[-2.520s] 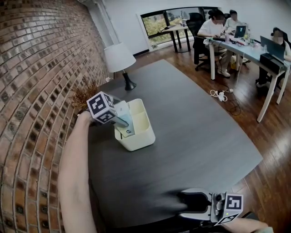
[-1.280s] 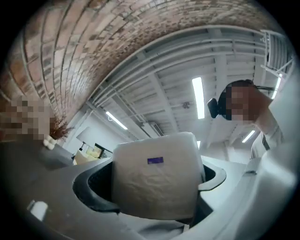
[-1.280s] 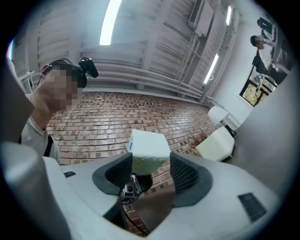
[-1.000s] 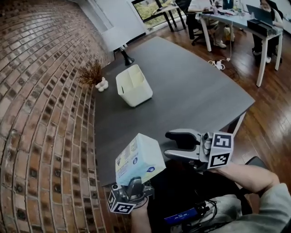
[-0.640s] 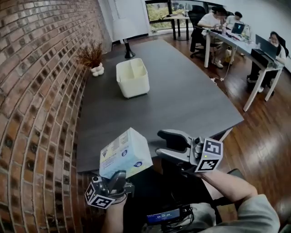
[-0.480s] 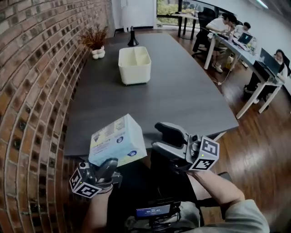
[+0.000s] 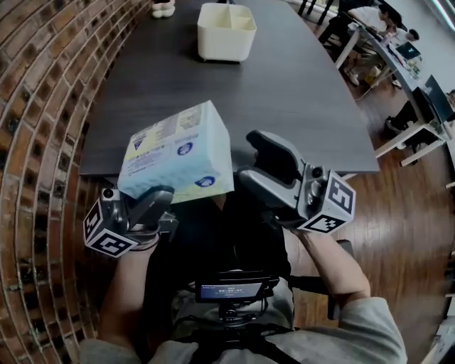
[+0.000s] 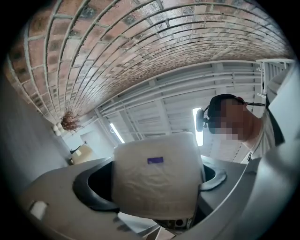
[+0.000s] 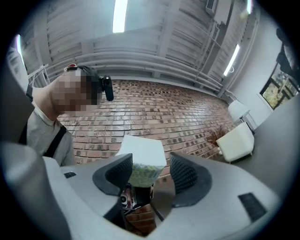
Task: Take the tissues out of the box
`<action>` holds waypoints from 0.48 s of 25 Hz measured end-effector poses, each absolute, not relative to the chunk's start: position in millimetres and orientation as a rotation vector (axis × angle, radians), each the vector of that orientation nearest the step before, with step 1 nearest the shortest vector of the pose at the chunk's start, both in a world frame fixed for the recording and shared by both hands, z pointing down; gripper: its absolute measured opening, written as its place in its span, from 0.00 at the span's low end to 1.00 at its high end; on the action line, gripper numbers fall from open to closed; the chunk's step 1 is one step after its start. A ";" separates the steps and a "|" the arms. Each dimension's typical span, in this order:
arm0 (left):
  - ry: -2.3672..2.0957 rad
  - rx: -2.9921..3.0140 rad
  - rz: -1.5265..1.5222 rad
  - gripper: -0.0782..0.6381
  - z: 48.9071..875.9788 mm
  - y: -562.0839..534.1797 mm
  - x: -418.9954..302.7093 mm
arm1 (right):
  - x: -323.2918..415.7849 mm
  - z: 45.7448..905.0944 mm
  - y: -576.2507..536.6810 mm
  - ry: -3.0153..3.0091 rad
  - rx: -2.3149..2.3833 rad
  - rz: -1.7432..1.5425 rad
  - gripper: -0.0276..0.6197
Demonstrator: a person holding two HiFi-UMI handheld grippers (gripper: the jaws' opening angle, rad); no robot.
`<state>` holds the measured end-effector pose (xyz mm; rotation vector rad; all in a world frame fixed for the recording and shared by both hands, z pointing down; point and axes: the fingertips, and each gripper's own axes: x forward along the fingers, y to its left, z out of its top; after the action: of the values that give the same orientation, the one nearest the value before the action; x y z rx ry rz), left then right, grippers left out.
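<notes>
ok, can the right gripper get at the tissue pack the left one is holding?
Probably yes. The right gripper is open and right beside the tissue pack, with nothing between them. In its own view the pack sits just past its jaws. The left gripper clamps only the near end.

Cream box point(image 7: 226, 35) on dark table point(image 7: 298, 92)

In the head view the tissue pack point(image 7: 178, 153) covers the left hand-held gripper's point(image 7: 153, 202) jaw tips, and its print is too small to read. Beyond the pack, the top edge crops the white plant pot point(image 7: 163, 7).
</notes>
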<state>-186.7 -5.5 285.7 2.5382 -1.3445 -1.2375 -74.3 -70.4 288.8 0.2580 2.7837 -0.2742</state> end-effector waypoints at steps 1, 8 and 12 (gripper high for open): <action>-1.340 2.537 -1.242 0.81 285.6 -5.2 -186.1 | -74.6 289.2 -69.0 2.788 0.264 -0.267 0.45; -1.304 2.520 -1.284 0.81 285.0 -4.7 -184.5 | -72.9 290.7 -63.7 2.803 0.285 -0.221 0.45; -1.290 2.524 -1.297 0.81 283.0 -5.0 -184.7 | -71.1 290.8 -64.7 2.801 0.292 -0.213 0.45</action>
<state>-184.7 -5.0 283.0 2.5243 -1.2904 -1.2967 -71.1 -64.7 290.8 0.2923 2.8013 -0.2127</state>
